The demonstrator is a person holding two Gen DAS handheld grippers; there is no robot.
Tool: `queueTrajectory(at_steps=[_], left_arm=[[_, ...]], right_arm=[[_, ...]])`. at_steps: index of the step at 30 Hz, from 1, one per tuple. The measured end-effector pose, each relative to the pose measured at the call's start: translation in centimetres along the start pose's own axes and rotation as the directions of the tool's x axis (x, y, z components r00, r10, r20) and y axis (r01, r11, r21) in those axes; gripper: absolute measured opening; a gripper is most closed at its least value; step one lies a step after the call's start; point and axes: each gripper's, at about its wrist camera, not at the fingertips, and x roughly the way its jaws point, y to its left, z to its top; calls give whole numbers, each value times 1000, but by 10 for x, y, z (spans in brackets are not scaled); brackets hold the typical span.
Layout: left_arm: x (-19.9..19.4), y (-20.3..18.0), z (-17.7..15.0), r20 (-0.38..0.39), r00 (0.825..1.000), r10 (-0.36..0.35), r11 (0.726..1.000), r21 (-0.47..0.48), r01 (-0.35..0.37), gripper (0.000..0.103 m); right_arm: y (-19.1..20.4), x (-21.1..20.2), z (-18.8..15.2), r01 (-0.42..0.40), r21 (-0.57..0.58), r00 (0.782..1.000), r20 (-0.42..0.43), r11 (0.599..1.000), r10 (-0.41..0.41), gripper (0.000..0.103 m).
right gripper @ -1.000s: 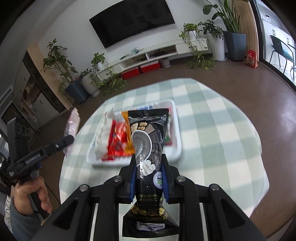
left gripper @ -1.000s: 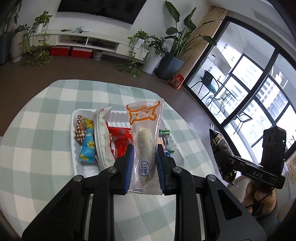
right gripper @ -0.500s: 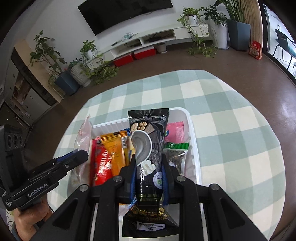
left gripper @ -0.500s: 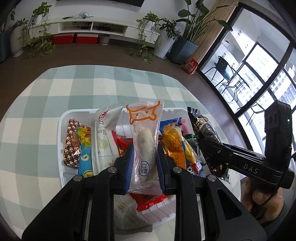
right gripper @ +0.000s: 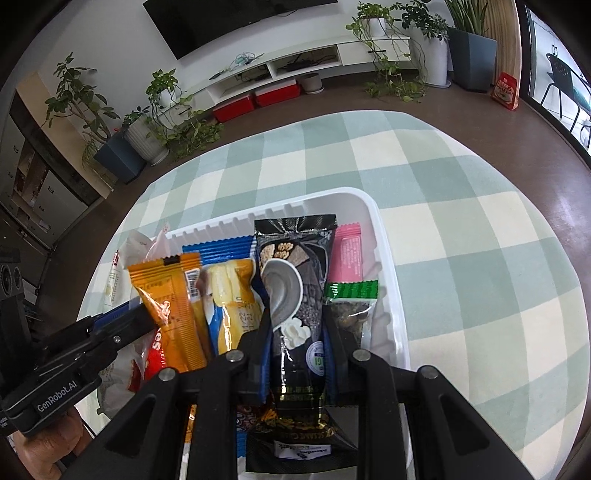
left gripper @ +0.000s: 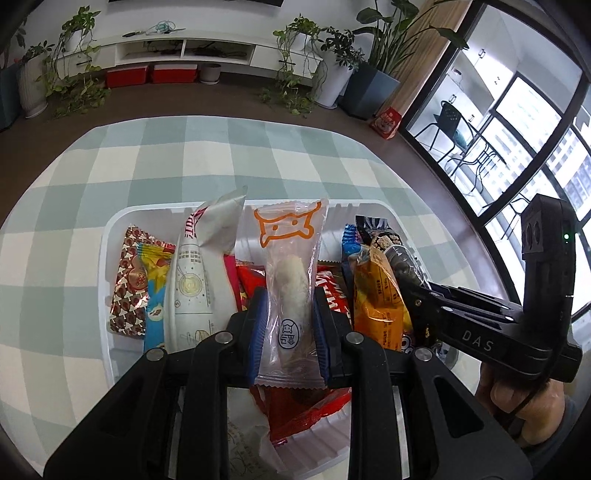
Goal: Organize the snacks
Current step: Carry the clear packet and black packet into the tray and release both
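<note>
Brown floor all round, dull sheen. Far wall white, with a dark flat screen mounted on it. Below it a long low white media unit with open shelves — cables and small clutter on top, two red boxes on the floor under it. Potted plants crowd both ends, trailing vines, one tall broad-leaved plant in a dark square planter. Wood-toned panel beside black-framed floor-to-ceiling windows — bright daylight, a dark chair and small table beyond the glass. Dark cabinets at far left in the right view. Tabletop cloth checked pale green and cream.
</note>
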Motion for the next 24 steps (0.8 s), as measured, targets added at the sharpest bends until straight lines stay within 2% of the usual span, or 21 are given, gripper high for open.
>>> queueTrajectory(at_steps=[10,12,14,15,20,24], left_arm=[[0,2,-2,4,1000,21,1000,0,-21,25],[-2,-1,-1,7,1000,26,1000,4,-26,30],[-5,-3,-1,14,1000,21,1000,7,-21,47],[-6,-5,-1,19,1000,22,1000,8,-23,50],[-14,-9,2,49,998,31,999,9,-32,62],[-19,-13,1,65,997,33,999,14,-34,63]], right_arm=[[10,-1,-1,8,-51,1000,11,999,-7,29],[10,-2,-1,7,-47,1000,18,999,-6,29],[12,-5,-1,7,-52,1000,26,999,-6,31],[13,-7,-1,9,-55,1000,30,998,-8,31],[19,-20,3,16,-75,997,70,997,-11,35],[22,-28,6,15,-80,995,95,997,-7,38]])
